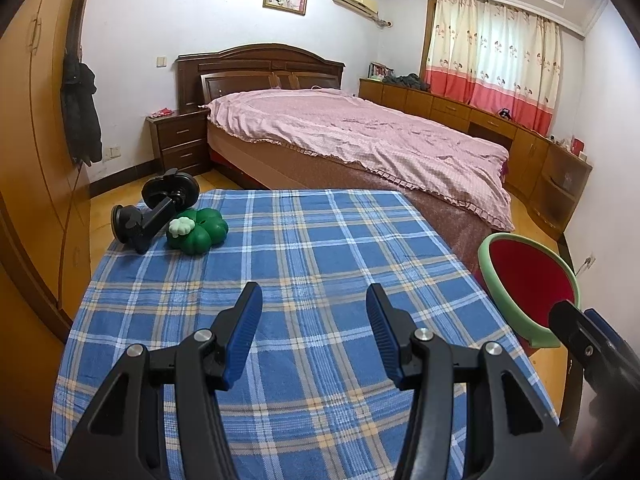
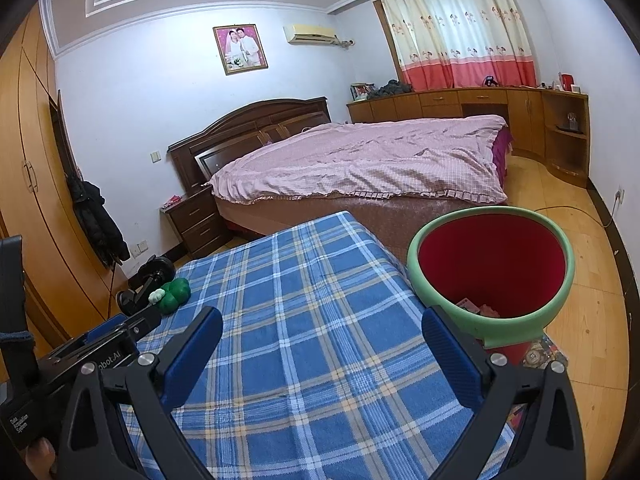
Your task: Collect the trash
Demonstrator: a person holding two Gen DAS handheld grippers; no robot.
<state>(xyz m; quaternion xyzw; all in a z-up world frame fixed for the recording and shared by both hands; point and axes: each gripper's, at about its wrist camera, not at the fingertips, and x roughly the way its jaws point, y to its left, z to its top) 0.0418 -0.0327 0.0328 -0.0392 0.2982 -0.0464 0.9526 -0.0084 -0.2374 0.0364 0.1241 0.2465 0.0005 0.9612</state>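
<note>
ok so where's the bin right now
The bin stands on the floor off the table's right edge, near the foot of the bed; the right wrist view looks straight into it, and the left wrist view shows it at far right.

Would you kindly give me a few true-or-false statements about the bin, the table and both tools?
1. The bin holds some scraps at the bottom. True.
2. The left tool grips a green toy. False: its jaws are open and hold nothing; the green toy lies at the table's far left corner.
3. The bin stands on the table. False: it stands on the floor beside it.
4. The right tool is open and holds nothing. True.
</note>
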